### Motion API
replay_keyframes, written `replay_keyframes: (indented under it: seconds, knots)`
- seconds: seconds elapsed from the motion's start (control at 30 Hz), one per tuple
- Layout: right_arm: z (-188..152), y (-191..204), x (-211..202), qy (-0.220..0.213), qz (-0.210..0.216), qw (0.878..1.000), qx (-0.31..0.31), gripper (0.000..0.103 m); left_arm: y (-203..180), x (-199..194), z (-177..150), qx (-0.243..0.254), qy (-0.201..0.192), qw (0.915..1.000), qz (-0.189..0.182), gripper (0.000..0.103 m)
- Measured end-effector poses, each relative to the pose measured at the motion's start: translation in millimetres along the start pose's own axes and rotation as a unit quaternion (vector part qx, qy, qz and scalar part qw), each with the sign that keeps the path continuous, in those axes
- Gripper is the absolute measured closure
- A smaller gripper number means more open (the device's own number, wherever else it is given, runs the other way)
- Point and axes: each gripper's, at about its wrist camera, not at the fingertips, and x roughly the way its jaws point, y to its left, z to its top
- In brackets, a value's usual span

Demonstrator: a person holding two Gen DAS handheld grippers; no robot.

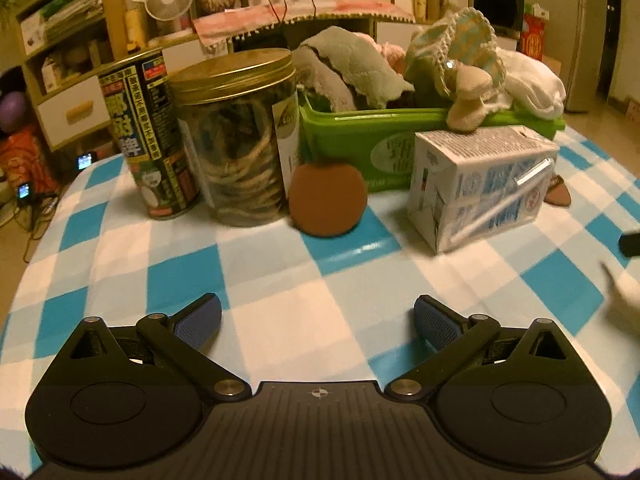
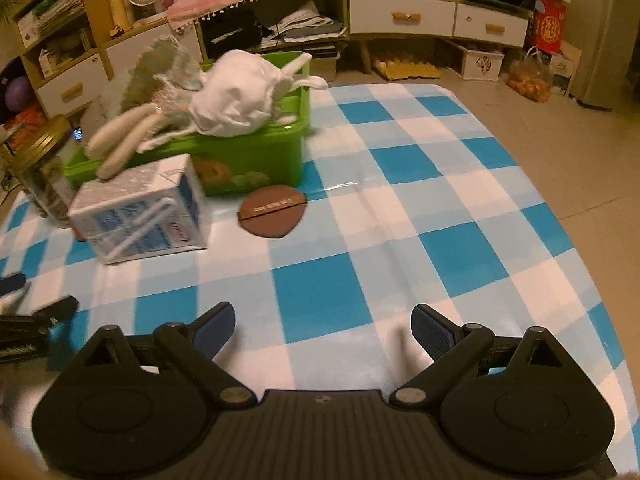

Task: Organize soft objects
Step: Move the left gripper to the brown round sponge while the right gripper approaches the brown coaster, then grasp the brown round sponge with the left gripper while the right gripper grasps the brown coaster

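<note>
**Bin nearly full, two brown pads still out**

Most of the soft things already sit heaped in the green bin (image 1: 400, 136): a grey-green cloth (image 1: 352, 72) at its eleven o'clock corner in the left wrist view, a crocheted piece (image 1: 460, 48) toward one o'clock, a white cloth bundle (image 2: 236, 100) at the far end, and a beige knitted piece (image 2: 120, 140) drooping over the rim onto the milk carton (image 2: 140, 212).

What looks left, by my reading, are two soft brown pads. One round pad (image 1: 327, 199) leans upright at six o'clock of the bin's front wall, just beside the clear jar (image 1: 236, 140). The other brown pad (image 2: 273, 211) lies flat on the tabletop (image 2: 400, 220) at three o'clock of the carton.

Both left gripper (image 1: 318, 316) and right gripper (image 2: 322, 326) have jaws spread wide with nothing between them, over bare checked cloth.

Writing: the tall can (image 1: 152, 136) carries large Chinese characters, too blurred to read. The bin's front has a pale oval label, the carton blue print and a small red logo, the flat pad a lettered strip; none is legible.
</note>
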Motion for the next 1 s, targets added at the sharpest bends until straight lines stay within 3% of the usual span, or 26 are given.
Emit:
replay_keyframes:
  seconds: [0.1,0.23,0.8,1.0]
  knots:
    - [-2.4,0.9,15.8,0.002,-0.011,1.0,-0.013,0.037,3.6,7.6,2.1,-0.012,-0.012,0.9998,-0.006,0.004]
    - [-1.4,3.0,27.0,-0.028,-0.01,0.999,-0.019,0.028,9.7,18.7,7.7,-0.045,-0.02,0.9988,-0.004,0.005]
    - [25.8,16.1,60.4,-0.08,0.008,0.996,-0.034,0.028,7.5,42.5,35.3,-0.096,-0.04,0.9945,0.014,0.015]
    - [28.5,23.4,62.0,-0.089,0.021,0.995,-0.047,0.035,7.0,46.1,40.8,-0.1,-0.047,0.9939,0.01,0.024]
